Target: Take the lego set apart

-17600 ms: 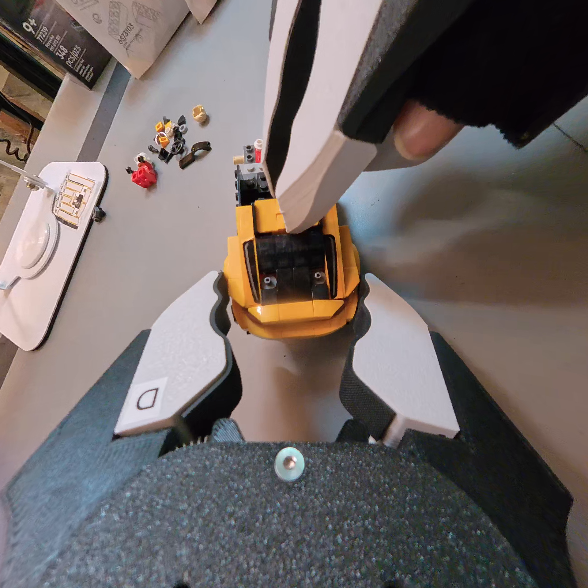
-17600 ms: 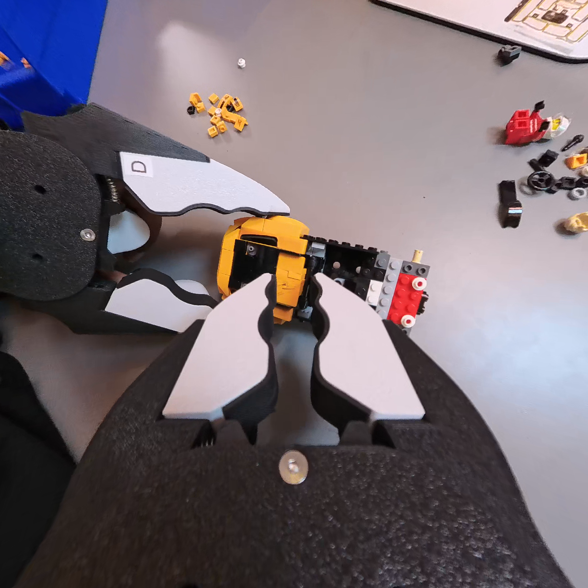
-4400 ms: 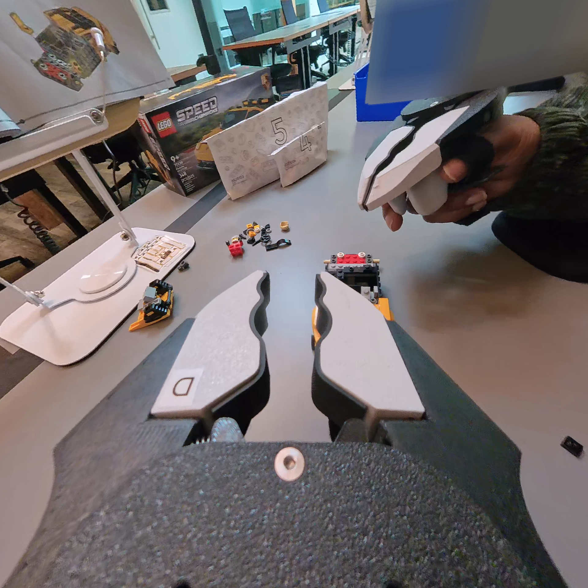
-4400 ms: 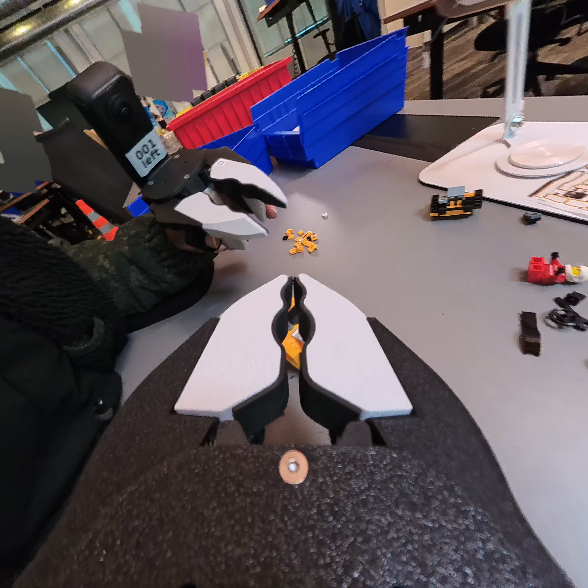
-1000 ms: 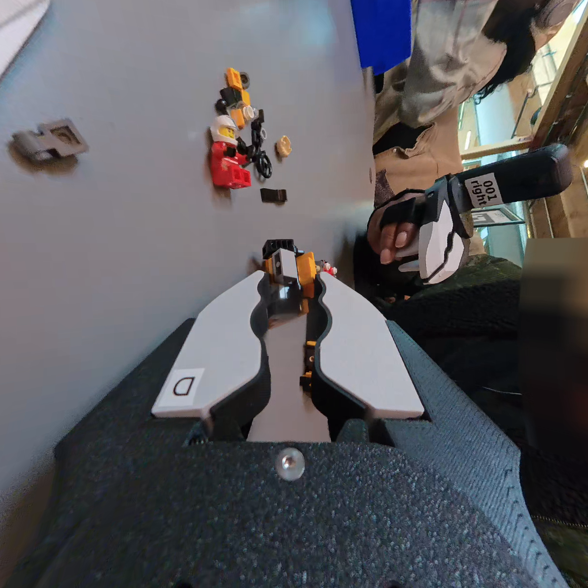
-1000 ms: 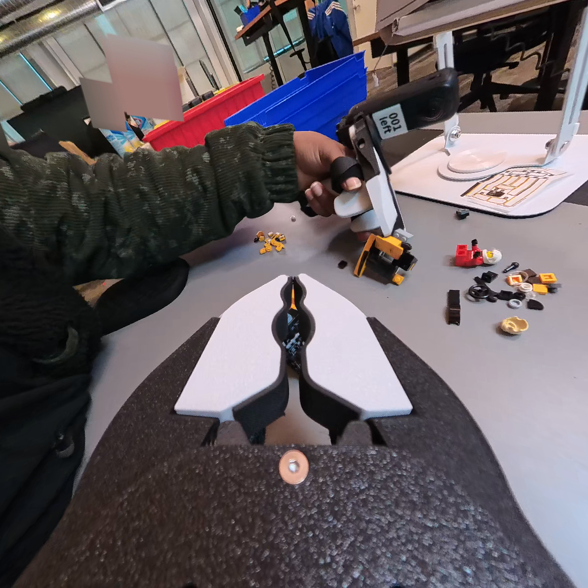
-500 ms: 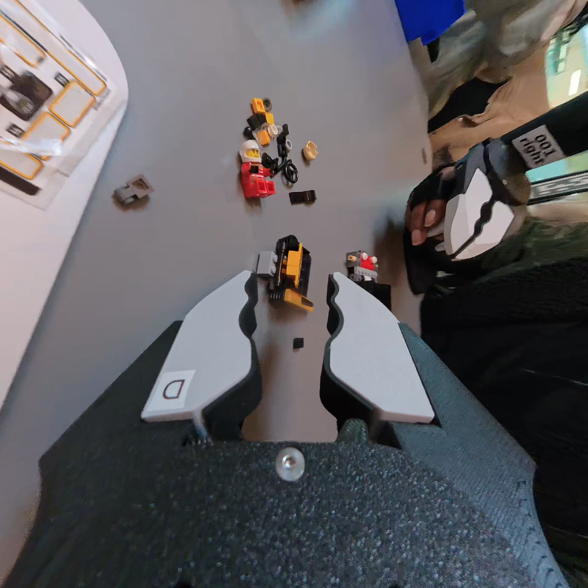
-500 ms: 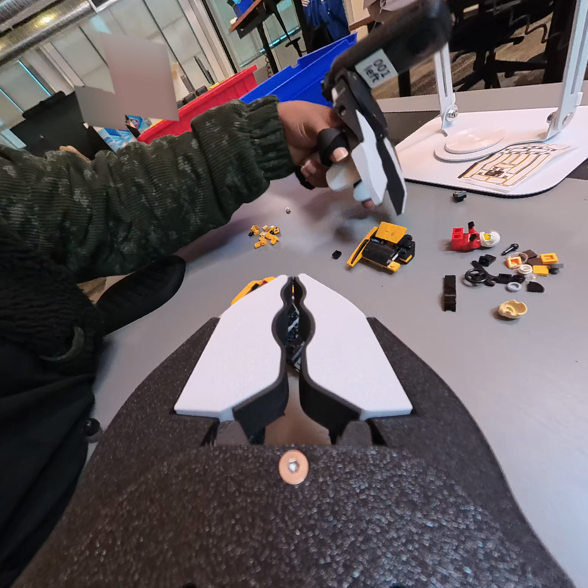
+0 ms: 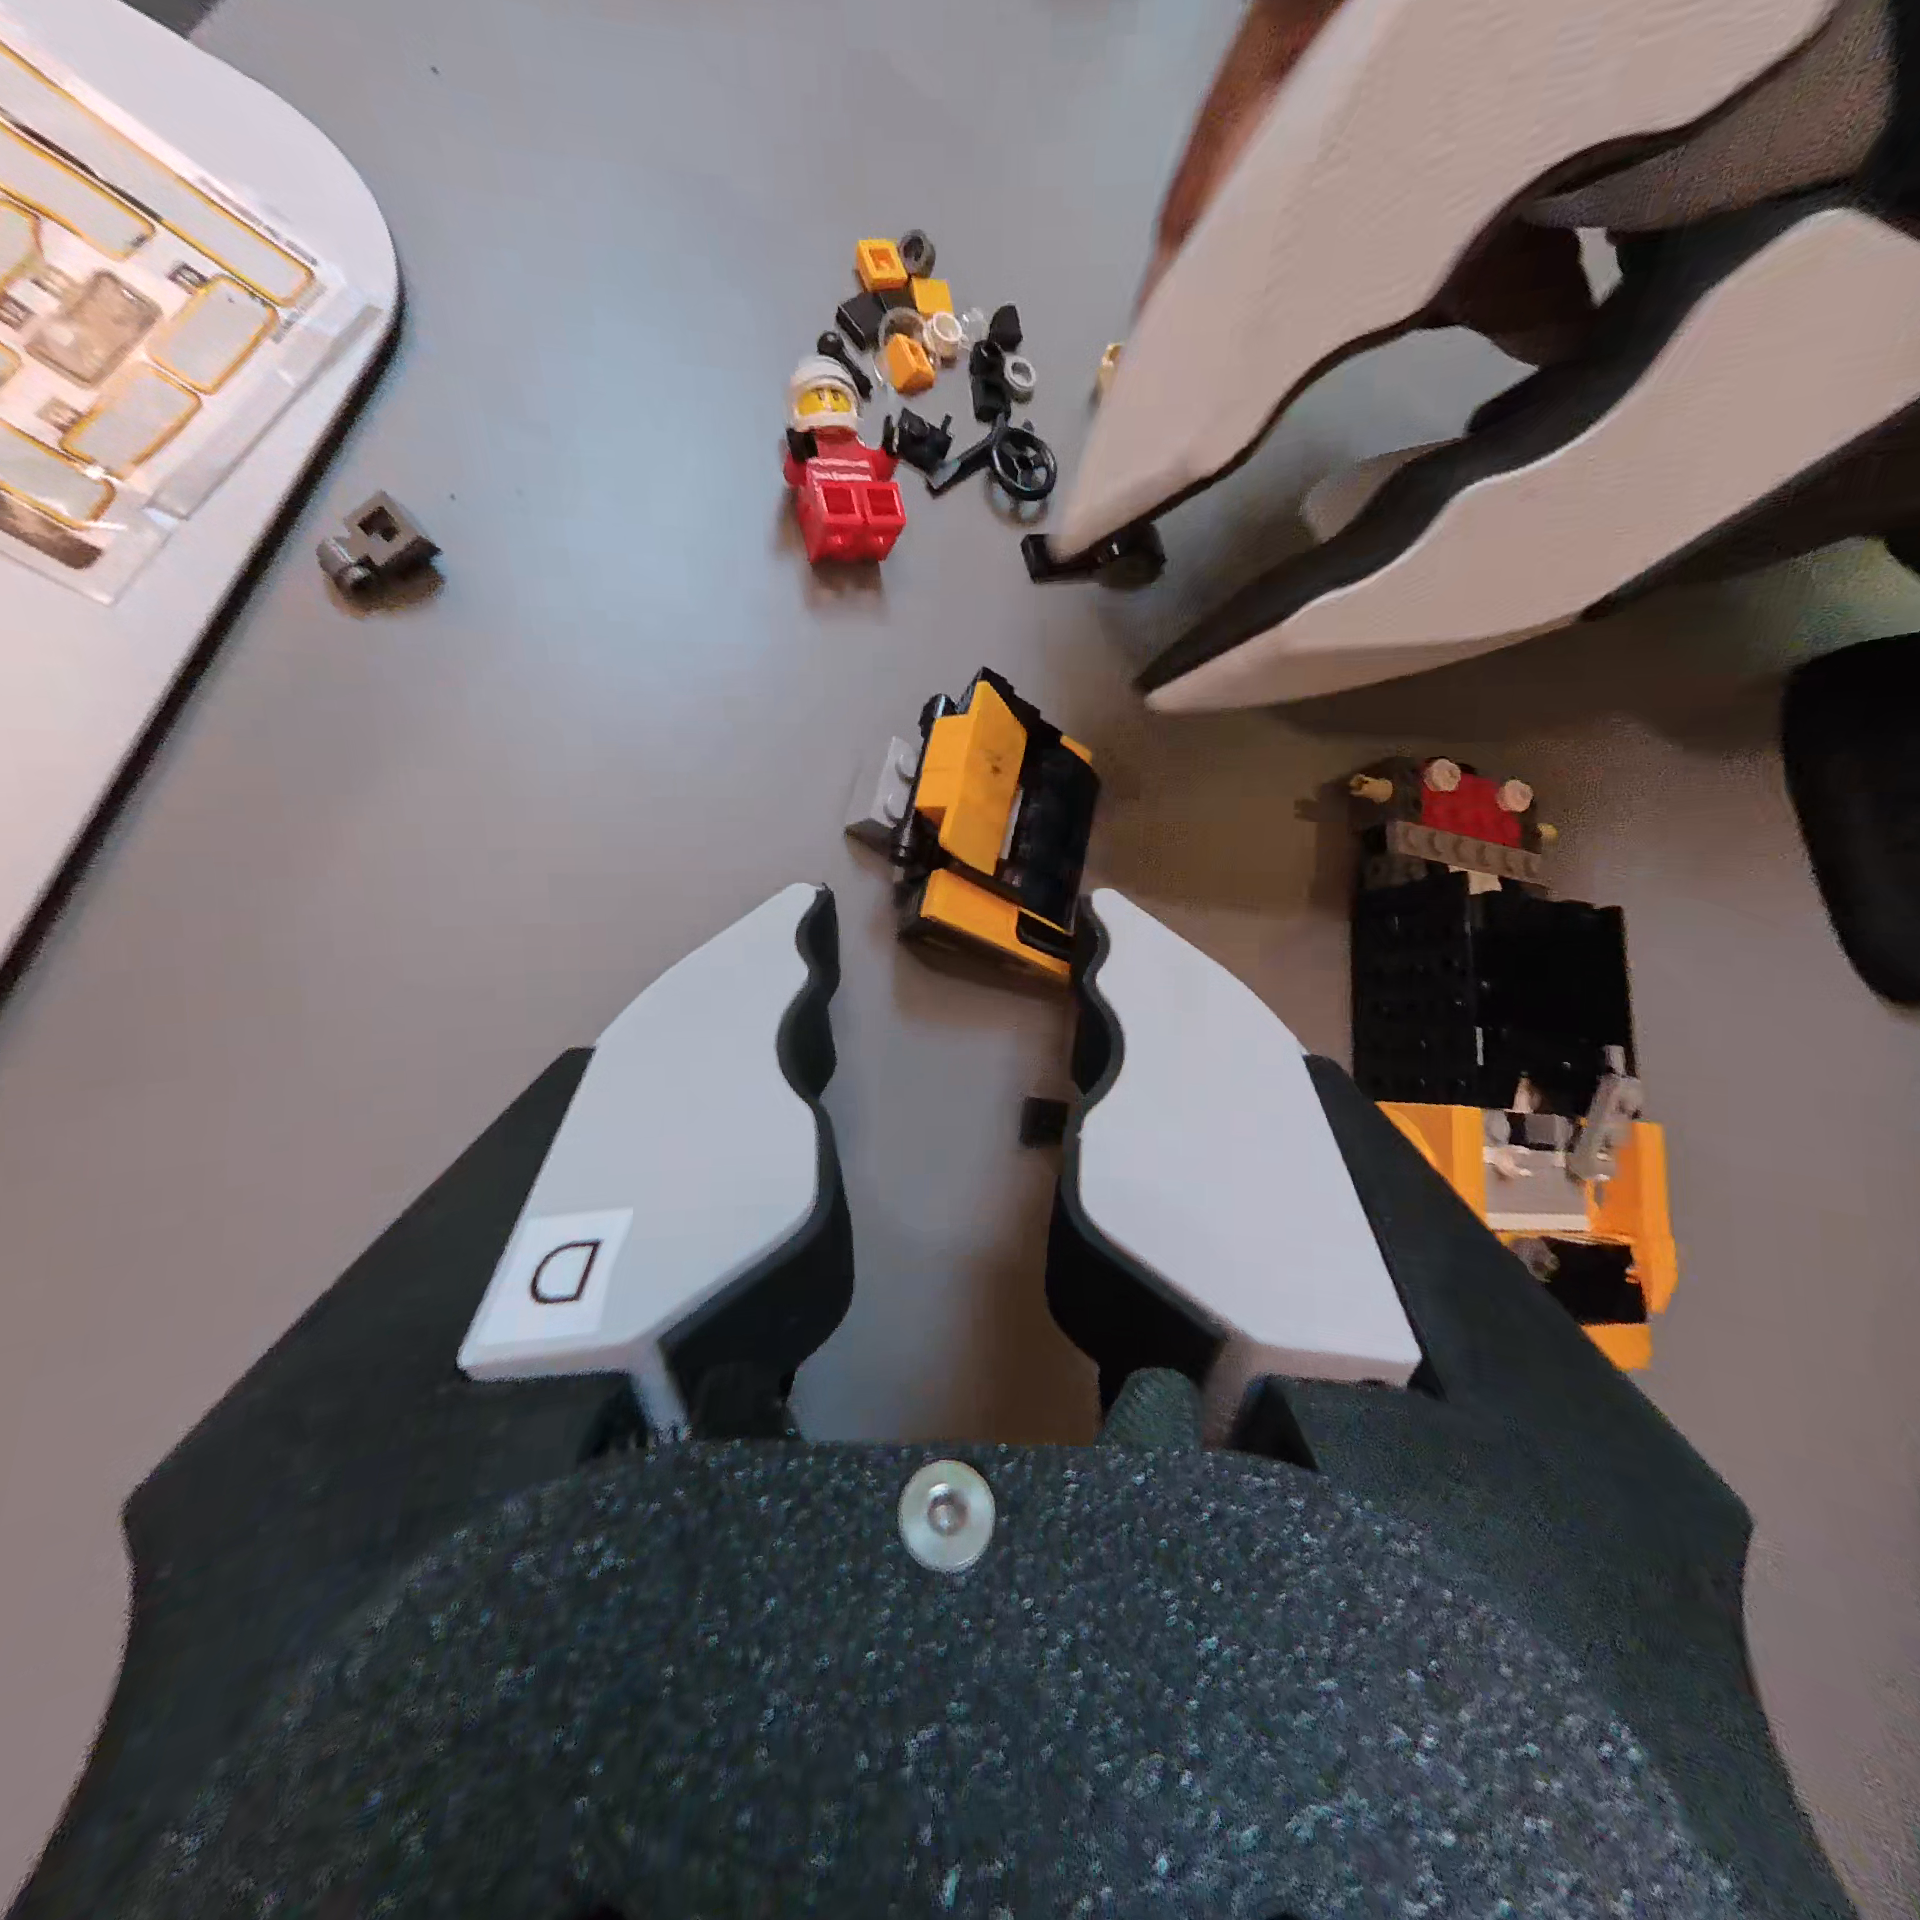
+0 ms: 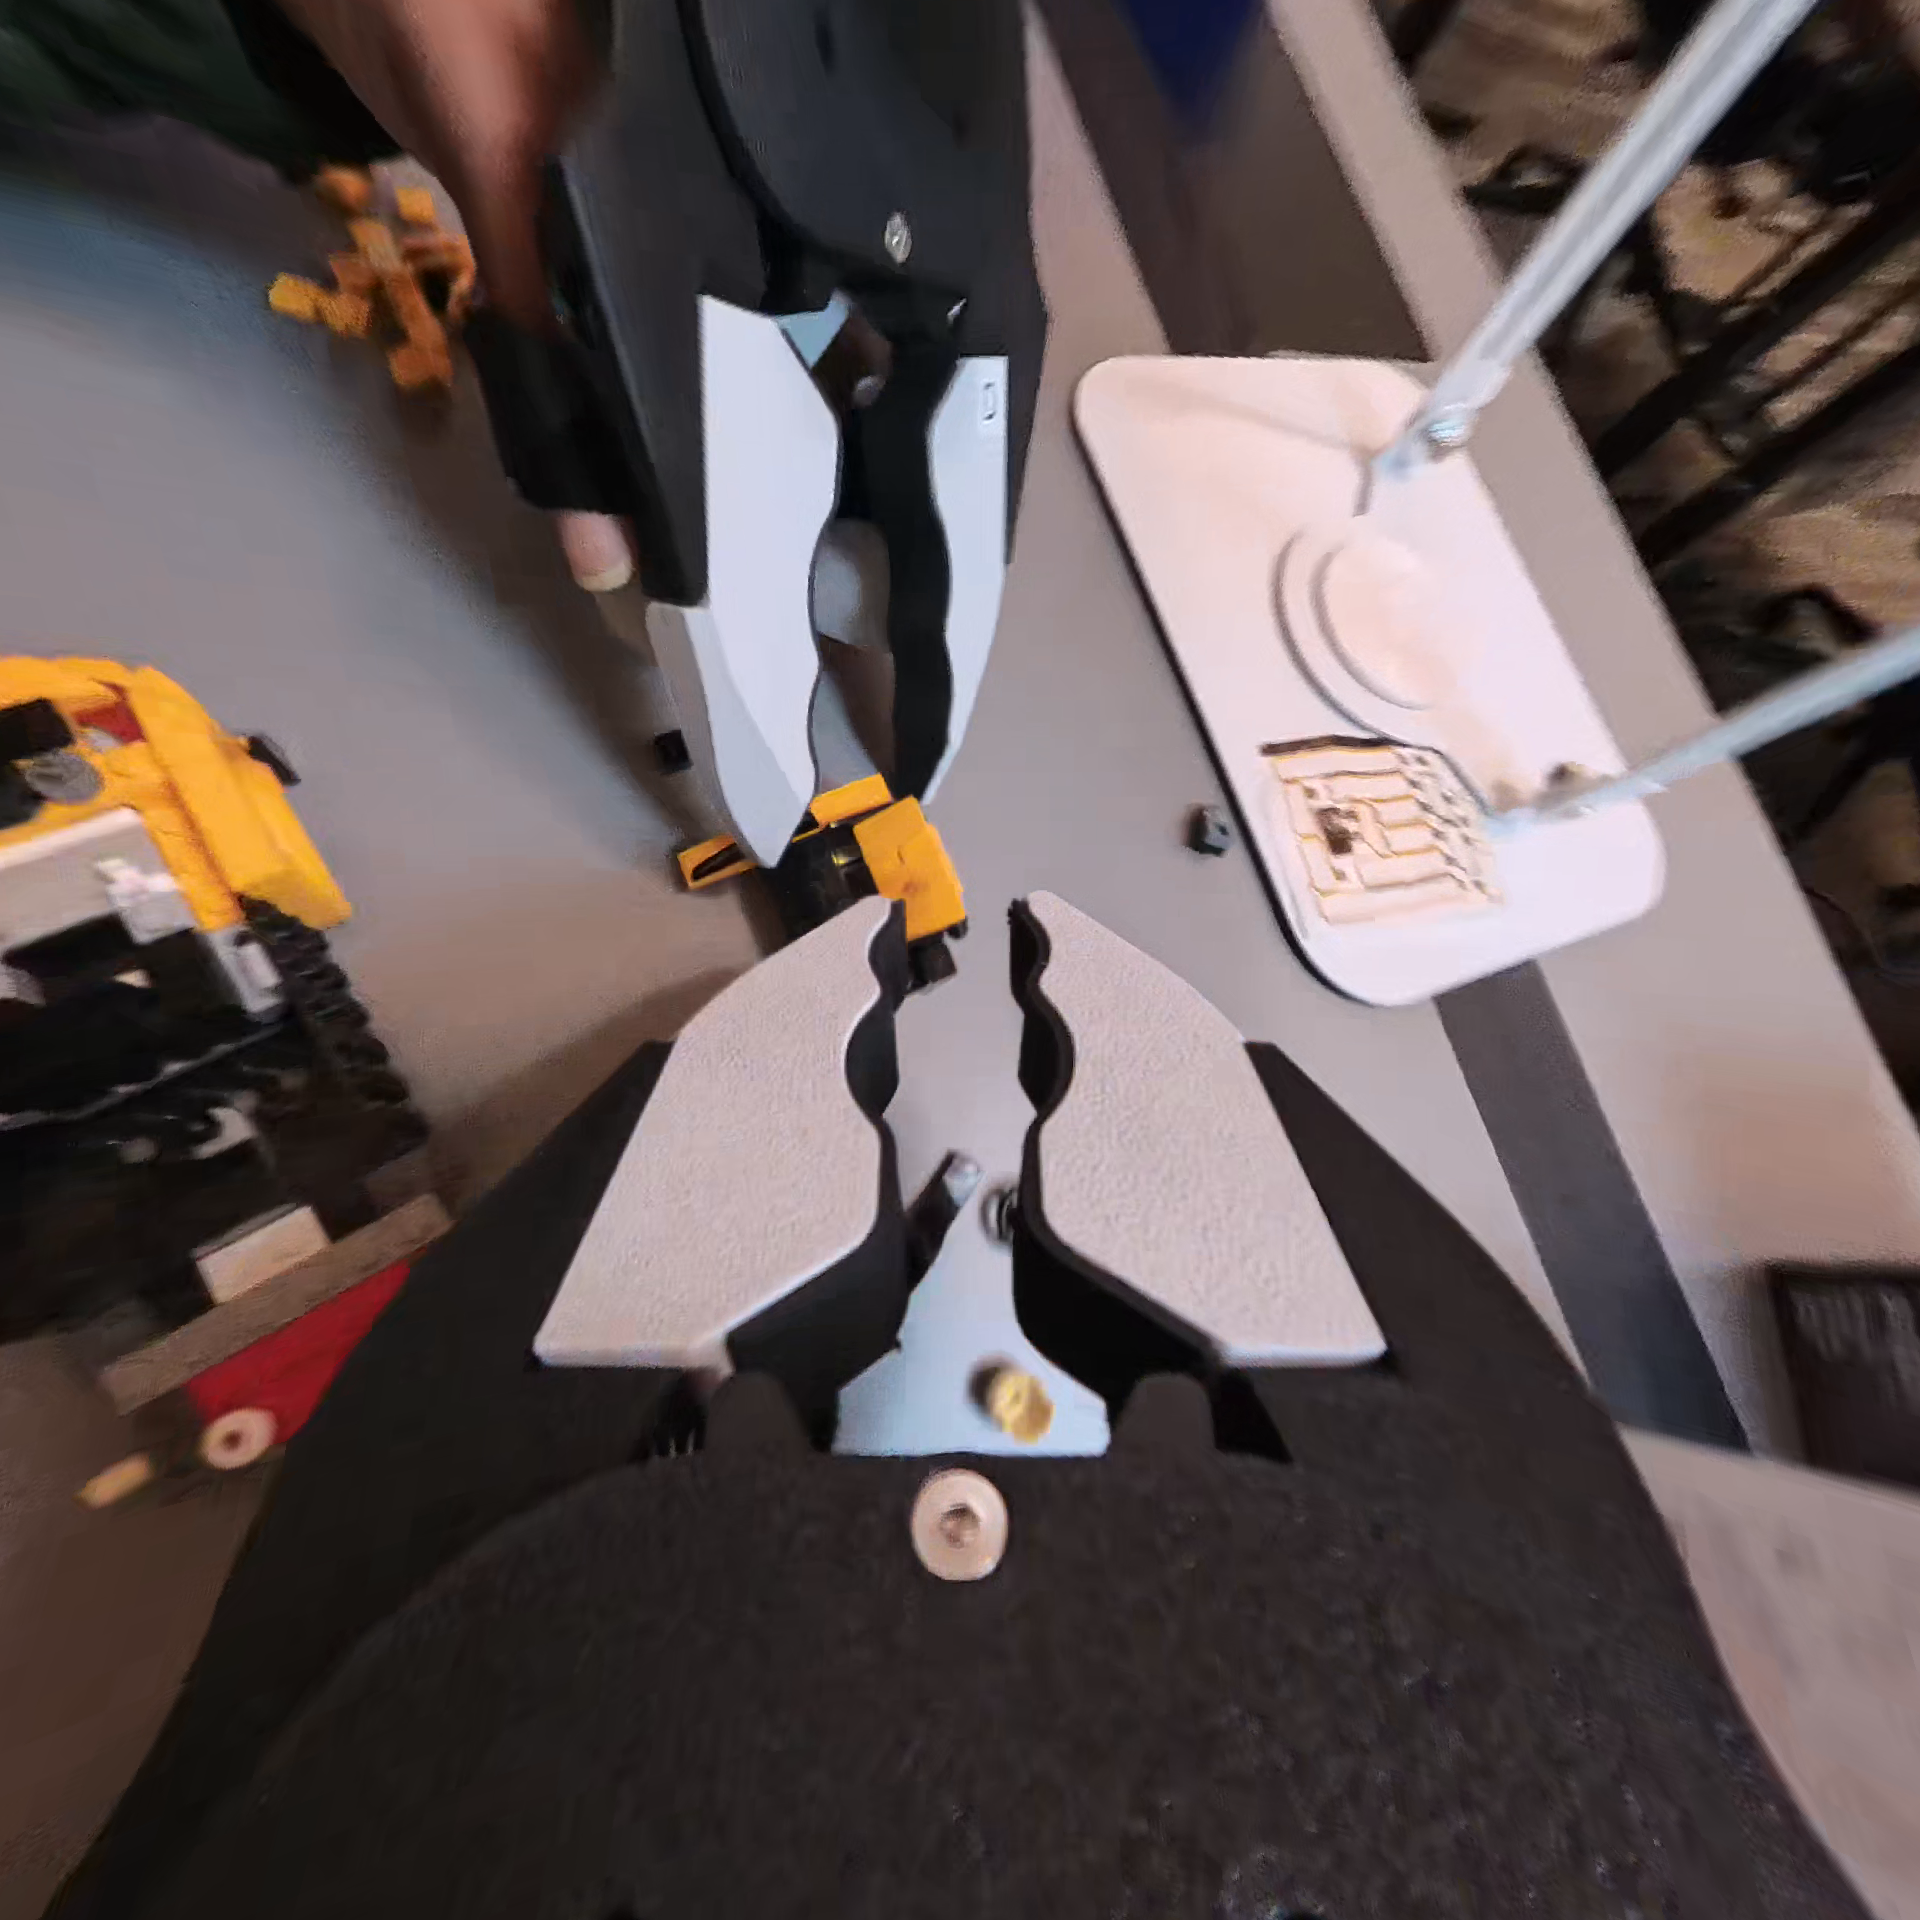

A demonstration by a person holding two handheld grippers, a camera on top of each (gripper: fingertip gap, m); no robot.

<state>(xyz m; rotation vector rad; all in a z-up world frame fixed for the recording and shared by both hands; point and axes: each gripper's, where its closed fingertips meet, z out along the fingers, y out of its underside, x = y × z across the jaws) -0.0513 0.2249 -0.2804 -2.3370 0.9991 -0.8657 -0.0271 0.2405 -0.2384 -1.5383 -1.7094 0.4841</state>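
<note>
A yellow-and-black car chunk lies on the grey table just beyond my open, empty left gripper. The rest of the car, a black chassis with a yellow end and a red-and-grey end, lies flat to the right. My right gripper hangs open above and right of the chunk. In the right wrist view my right gripper is open and empty, its left fingertip close to the chunk. The left gripper points down at the chunk from the far side. The chassis is at the left, blurred.
A red minifigure and several small loose pieces lie beyond the chunk. A grey piece sits near a white lamp base. A tiny black piece lies by my left gripper's right finger. Small yellow pieces lie at the far left. The tips of one gripper are about 6 cm away from the tips of the other. The tiny black piece is about 4 cm from my left fingertips.
My right gripper has opened and swung over to the yellow chunk. My left gripper has moved down closer to the chunk and stays open. The chunk and the chassis lie still.
</note>
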